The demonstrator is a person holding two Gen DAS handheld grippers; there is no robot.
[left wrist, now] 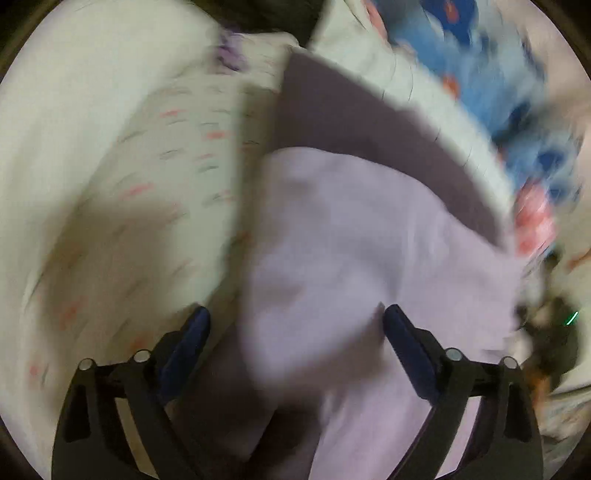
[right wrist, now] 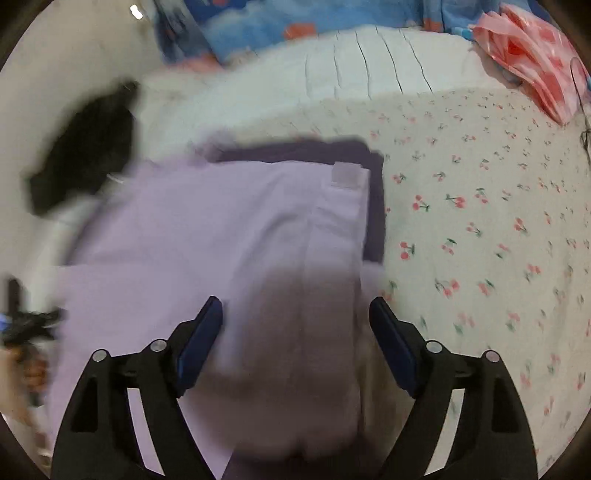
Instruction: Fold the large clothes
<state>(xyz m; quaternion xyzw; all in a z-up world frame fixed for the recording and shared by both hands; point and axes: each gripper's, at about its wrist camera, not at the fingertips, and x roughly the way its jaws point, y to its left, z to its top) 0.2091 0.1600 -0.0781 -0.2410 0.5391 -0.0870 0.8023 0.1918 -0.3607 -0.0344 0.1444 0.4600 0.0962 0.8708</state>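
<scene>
A pale lilac garment [right wrist: 229, 229] lies partly folded on the cherry-print bedsheet [right wrist: 480, 221], with a darker purple layer [right wrist: 375, 206] showing at its far and right edges. My right gripper [right wrist: 295, 317] is open above the garment's near edge, fingers apart and holding nothing. In the left wrist view, which is blurred, the same lilac garment [left wrist: 369, 236] fills the middle, with its dark purple layer [left wrist: 362, 125] behind. My left gripper [left wrist: 295, 325] is open over the cloth, with nothing between its fingers.
A white pleated pillow [right wrist: 369, 62] and a blue patterned blanket [right wrist: 280, 22] lie at the head of the bed. A pink patterned cloth [right wrist: 532, 55] sits at the far right. A blurred black object [right wrist: 85, 155] is at the left, near the other hand.
</scene>
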